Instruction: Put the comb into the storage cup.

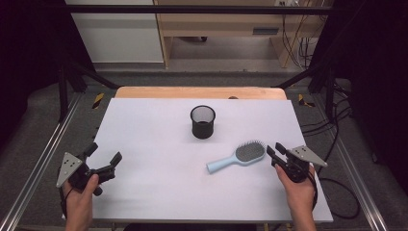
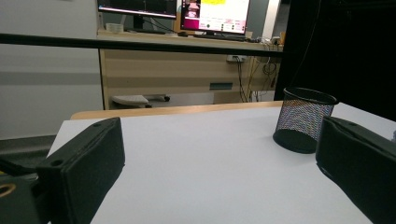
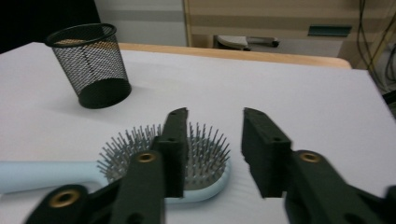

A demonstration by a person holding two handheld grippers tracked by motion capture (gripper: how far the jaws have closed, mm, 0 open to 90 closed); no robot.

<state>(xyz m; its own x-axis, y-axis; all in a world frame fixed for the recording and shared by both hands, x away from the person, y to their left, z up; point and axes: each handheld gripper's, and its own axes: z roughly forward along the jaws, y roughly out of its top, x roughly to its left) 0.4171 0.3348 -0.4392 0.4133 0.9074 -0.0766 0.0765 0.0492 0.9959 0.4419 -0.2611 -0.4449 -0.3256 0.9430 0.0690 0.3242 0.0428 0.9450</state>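
A light-blue hairbrush [image 1: 238,156] lies bristles up at the right of the white table [image 1: 154,192], handle toward the near left. A black mesh cup [image 1: 202,121] stands upright behind it, near the table's middle. My right gripper [image 1: 274,149] hovers just right of the brush head, jaws partly open and gripping nothing. In the right gripper view the brush head [image 3: 208,149] lies under and between the jaws of my right gripper [image 3: 215,116], with the cup [image 3: 91,70] at the far left. My left gripper [image 1: 104,152] is open wide at the near left. In its own view, my left gripper [image 2: 222,140] faces the cup [image 2: 303,121].
A wooden strip [image 1: 199,92] borders the table's far edge. Metal rails [image 1: 45,154] run along both sides. Cables [image 1: 337,187] trail over the floor at the right. A wooden cabinet [image 1: 216,29] stands beyond the table, and monitors [image 2: 215,14] sit on a desk.
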